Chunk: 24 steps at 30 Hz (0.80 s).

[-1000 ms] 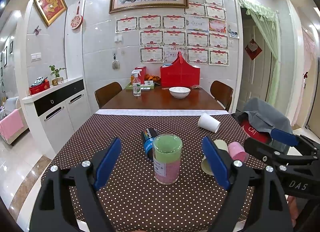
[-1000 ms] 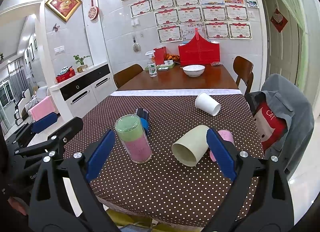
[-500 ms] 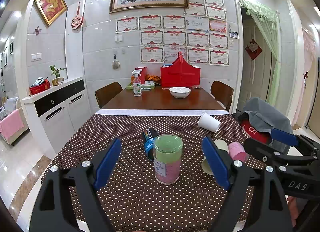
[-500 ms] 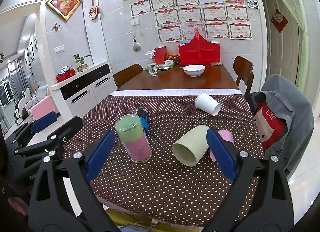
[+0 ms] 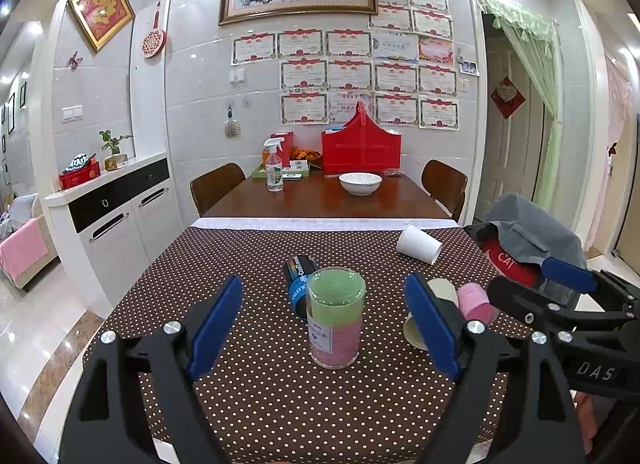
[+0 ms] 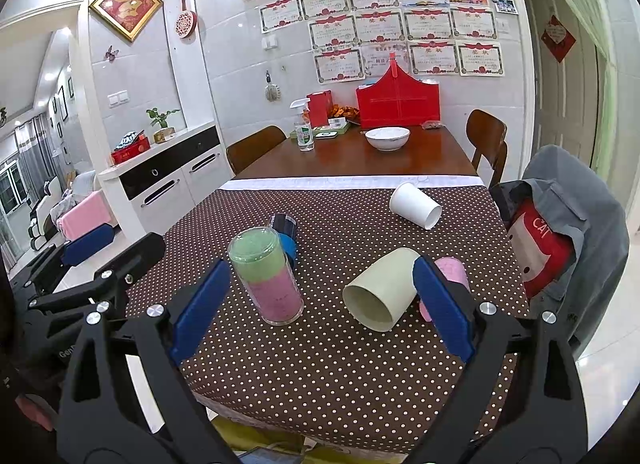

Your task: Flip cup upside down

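A clear cup (image 5: 336, 318) with green and pink inside stands on the dotted tablecloth, seen also in the right wrist view (image 6: 266, 275). A cream cup (image 6: 382, 290) lies on its side with its mouth toward me; the left wrist view shows part of it (image 5: 442, 289) behind a finger. A pink cup (image 6: 452, 270) lies beside it, and a white paper cup (image 6: 416, 206) lies farther back. My left gripper (image 5: 324, 328) is open and empty, its fingers either side of the clear cup. My right gripper (image 6: 322, 308) is open and empty, near the cream cup.
A dark blue can (image 5: 298, 278) lies behind the clear cup. A chair with a grey jacket and red cushion (image 6: 560, 224) stands at the table's right. A wooden table (image 6: 360, 158) with a white bowl (image 6: 387, 138), a spray bottle and a red box lies beyond.
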Available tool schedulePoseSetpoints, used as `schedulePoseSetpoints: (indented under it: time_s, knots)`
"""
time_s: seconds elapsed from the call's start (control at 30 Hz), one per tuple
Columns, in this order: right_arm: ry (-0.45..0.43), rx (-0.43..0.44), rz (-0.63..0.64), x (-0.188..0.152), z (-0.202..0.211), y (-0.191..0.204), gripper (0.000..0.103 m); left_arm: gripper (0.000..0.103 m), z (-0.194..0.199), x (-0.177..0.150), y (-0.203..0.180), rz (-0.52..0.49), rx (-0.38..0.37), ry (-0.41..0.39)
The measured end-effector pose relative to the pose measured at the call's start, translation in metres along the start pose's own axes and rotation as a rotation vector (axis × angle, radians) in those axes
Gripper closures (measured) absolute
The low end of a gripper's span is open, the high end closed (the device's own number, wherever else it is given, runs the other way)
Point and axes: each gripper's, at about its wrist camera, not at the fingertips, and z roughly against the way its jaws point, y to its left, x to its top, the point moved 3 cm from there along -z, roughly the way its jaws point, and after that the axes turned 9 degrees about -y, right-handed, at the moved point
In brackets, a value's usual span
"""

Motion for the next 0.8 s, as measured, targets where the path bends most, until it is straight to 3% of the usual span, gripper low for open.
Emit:
schedulePoseSetpoints:
  time_s: [0.8]
  knots:
    - [0.0,-0.001,0.001,-0.001,0.0002,-0.0014,0.012,0.021,0.0001,-0.0009,0.0011,0.002,-0.003,-0.001]
